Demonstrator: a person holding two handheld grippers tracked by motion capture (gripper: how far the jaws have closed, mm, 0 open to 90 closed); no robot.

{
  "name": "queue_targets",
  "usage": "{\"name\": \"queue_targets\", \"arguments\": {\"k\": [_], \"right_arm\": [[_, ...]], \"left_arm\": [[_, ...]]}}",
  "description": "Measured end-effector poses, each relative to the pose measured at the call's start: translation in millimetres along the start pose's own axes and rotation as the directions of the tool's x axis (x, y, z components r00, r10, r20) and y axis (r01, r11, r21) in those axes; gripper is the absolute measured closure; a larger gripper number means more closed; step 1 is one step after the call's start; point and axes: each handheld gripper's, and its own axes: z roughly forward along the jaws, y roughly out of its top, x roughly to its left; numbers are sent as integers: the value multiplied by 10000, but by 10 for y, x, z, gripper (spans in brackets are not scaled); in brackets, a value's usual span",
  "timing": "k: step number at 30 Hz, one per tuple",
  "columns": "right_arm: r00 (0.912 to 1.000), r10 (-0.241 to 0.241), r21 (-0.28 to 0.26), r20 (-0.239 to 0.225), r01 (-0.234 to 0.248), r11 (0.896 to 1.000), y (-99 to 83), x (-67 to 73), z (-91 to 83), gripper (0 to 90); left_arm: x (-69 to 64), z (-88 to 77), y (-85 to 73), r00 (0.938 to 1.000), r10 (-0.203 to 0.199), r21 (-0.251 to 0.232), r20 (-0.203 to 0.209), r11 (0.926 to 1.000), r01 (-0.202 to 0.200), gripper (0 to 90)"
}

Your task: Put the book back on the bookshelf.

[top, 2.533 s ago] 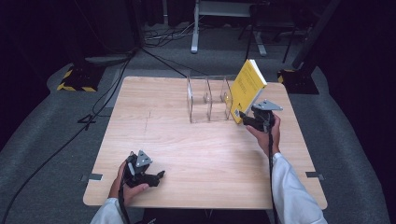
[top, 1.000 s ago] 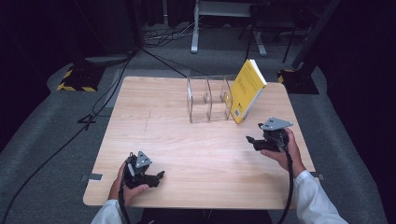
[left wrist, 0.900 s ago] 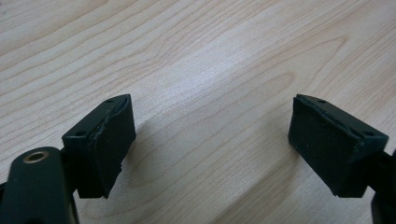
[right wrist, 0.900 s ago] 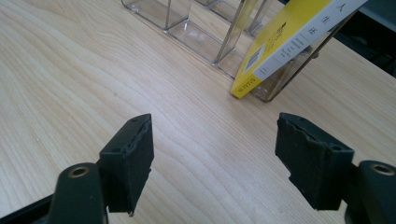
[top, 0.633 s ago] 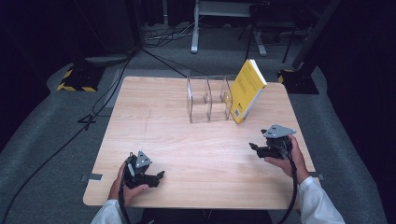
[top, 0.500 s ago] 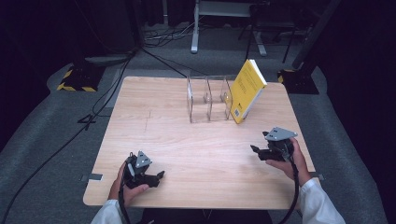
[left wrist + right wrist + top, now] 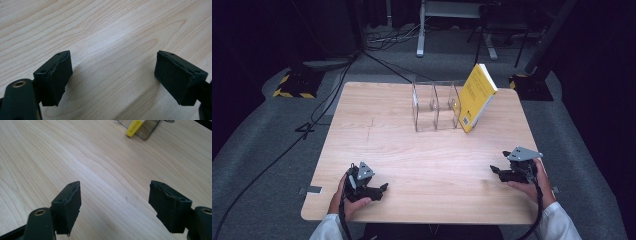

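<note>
Left gripper (image 7: 371, 188): jaws wide apart, nothing between them, bare table (image 7: 422, 160) beneath. Right gripper (image 7: 501, 171): jaws wide apart, empty, over bare wood near the right edge. Yellow book (image 7: 475, 96) leans tilted against the clear rack's (image 7: 435, 106) right end, well apart from both grippers.

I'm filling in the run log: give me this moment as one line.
yellow book: leaning on clear acrylic rack | left gripper: open, empty, near table edge | right gripper: open, empty, apart from book | wooden table
</note>
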Motion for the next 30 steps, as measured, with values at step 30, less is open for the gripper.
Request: {"name": "queue_targets", "arguments": {"k": [30], "right_arm": [[9800,1988,78,-93,-1987,9800,-757,-99,-186,243]], "left_arm": [[-4,2,-4,10000,-41,-53,-22,10000,41,154]]}}
